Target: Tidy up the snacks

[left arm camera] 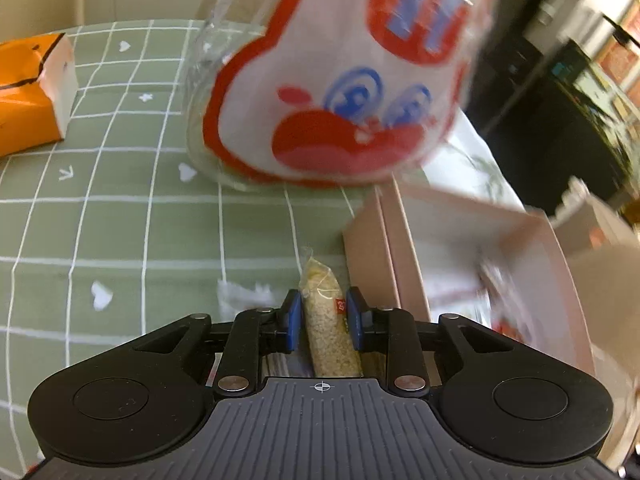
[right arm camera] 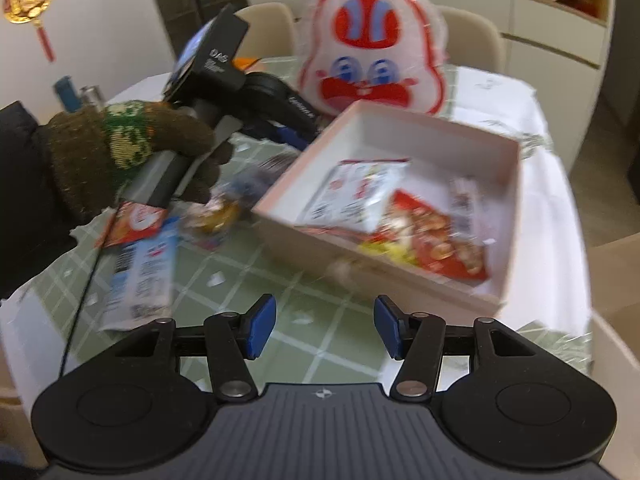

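My left gripper (left arm camera: 325,322) is shut on a slim clear packet of beige crumbly snack (left arm camera: 330,320), its blue pads against both sides, just above the green checked tablecloth (left arm camera: 140,220). A pink box (left arm camera: 404,248) stands right beside it. In the right wrist view this pink box (right arm camera: 400,136) holds a white packet (right arm camera: 360,192) and a red packet (right arm camera: 436,236). My right gripper (right arm camera: 324,328) hangs open over the cloth in front of the box, with nothing between its fingers. A gloved hand (right arm camera: 132,148) holds the left gripper at the left.
A big rabbit-face bag (left arm camera: 340,80) (right arm camera: 376,52) stands behind the box. An orange carton (left arm camera: 32,92) lies far left. Loose snacks sit left of the box: a blue-white packet (right arm camera: 144,276), a red packet (right arm camera: 136,220) and small sweets (right arm camera: 220,208). A cardboard box (right arm camera: 616,280) is off the table's right.
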{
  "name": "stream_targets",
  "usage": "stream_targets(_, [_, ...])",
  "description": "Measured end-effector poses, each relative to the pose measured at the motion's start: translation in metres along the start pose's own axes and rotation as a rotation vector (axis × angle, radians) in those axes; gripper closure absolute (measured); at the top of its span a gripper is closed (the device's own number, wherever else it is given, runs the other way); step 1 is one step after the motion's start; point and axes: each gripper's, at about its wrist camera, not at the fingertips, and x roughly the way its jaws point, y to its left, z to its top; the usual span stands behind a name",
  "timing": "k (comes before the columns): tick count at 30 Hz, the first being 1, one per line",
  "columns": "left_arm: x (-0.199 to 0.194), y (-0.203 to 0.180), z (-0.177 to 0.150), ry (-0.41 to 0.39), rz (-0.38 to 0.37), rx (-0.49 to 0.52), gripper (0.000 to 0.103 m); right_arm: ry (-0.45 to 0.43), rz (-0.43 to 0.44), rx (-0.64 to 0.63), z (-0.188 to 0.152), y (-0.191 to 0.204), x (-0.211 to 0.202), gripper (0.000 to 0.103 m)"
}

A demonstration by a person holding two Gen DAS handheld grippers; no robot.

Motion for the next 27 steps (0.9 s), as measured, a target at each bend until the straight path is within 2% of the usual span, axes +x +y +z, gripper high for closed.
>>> stream_targets(2, [-0.008,0.0,-0.015,0.016,-0.008,0.012,0.074,0.014,0.009,-0.009,-0.004,0.009,0.009,0.048])
stream_targets(7, [-0.036,0.0,-0.063,0.027,-0.054,-0.041,0.075,0.034,0.054,0.043,-0.011,0.024,0.027,0.048])
stream_targets(13, [-0.066,0.003,-0.127,0.066,-0.123,-0.191,0.075,0.058,0.139,0.097,-0.016,0.043,0.048,0.048])
stream_targets(18, [-0.08,0.002,-0.154,0.084,-0.147,-0.254,0.075,0.092,0.189,0.076,-0.024,0.064,0.062,0.049])
stream_targets(19, [-0.082,0.0,-0.156,0.087,-0.143,-0.244,0.075,0.09,0.181,0.063,-0.025,0.068,0.063,0.051])
stream_targets(21, [-0.089,-0.006,-0.155,0.068,-0.1,-0.203,0.073,0.095,0.168,0.029,-0.026,0.074,0.063,0.07])
stream_targets(24, [-0.107,-0.012,-0.147,-0.019,-0.04,-0.14,0.073,0.066,0.083,-0.02,-0.032,0.075,0.054,0.074])
stream_targets(27, [-0.122,-0.018,-0.122,-0.128,0.048,-0.071,0.073,0.042,0.008,-0.035,-0.042,0.061,0.043,0.075])
